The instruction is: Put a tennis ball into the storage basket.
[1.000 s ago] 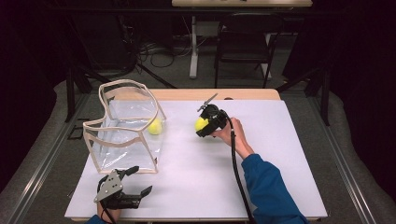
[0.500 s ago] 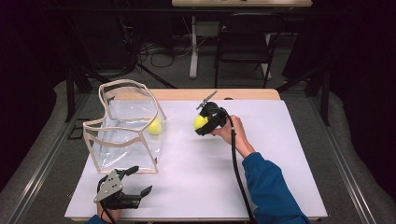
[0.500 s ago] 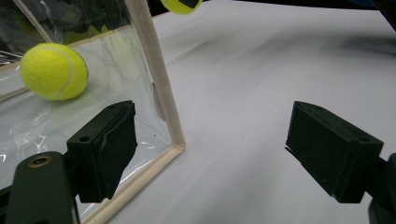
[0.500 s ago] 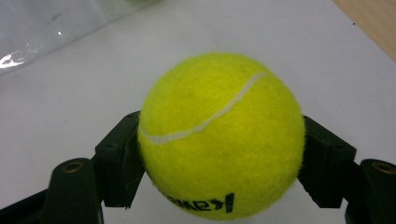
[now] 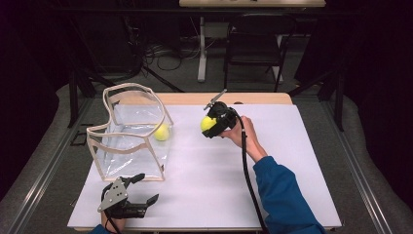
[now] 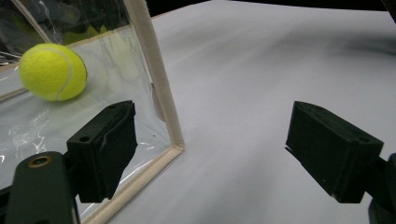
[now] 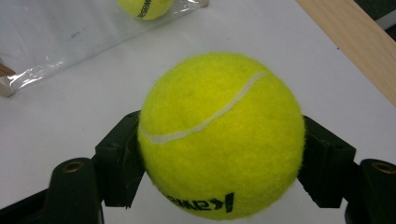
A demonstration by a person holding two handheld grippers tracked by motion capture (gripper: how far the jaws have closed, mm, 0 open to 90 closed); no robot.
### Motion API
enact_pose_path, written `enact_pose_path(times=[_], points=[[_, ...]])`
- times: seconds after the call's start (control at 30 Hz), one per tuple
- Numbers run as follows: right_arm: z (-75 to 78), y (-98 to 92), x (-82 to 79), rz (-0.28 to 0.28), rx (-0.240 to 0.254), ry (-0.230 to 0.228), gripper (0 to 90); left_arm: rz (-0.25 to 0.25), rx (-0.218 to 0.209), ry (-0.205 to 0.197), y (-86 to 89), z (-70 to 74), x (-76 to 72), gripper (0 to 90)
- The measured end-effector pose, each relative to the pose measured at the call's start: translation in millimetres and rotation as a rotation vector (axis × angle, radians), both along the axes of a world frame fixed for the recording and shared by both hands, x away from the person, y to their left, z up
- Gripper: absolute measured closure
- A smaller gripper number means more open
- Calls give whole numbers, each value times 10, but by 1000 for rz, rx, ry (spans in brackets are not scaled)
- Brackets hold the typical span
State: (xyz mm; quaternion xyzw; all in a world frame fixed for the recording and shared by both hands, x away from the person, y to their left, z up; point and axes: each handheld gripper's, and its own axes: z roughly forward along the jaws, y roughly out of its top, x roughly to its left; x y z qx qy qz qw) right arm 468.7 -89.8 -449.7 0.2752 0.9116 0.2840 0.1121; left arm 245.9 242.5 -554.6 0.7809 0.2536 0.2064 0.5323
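Note:
My right gripper (image 5: 210, 125) is shut on a yellow tennis ball (image 5: 207, 123) and holds it above the white table, right of the bag. In the right gripper view the held ball (image 7: 219, 137) sits squeezed between both black pads (image 7: 119, 156). A clear plastic bag with tan trim (image 5: 129, 130) stands open at the table's left, and a second tennis ball (image 5: 161, 132) lies inside it. Near the front left edge, my left gripper (image 5: 145, 189) rests open with nothing in it. Its view looks past the bag's trimmed corner (image 6: 161, 100) at the ball in the bag (image 6: 53, 71).
The white table top (image 5: 292, 161) has a wooden strip (image 5: 253, 99) along its far edge. A dark chair (image 5: 255, 48) and a table leg with cables stand on the floor beyond. A black cable (image 5: 246, 170) trails from the right gripper along the blue sleeve.
My right gripper has risen a little with the ball held in it. The left gripper, the bag and the ball inside it have stayed put.

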Motion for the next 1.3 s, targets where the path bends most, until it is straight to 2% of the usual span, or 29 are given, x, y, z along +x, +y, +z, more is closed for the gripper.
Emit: enact_pose_path(times=[0.87, 1.3], points=[[280, 24, -43, 21, 4, -27, 261, -3, 0, 0, -2, 1, -2, 161], [408, 27, -68, 31, 29, -38, 261, -4, -1, 1, 0, 0, 0, 161]])
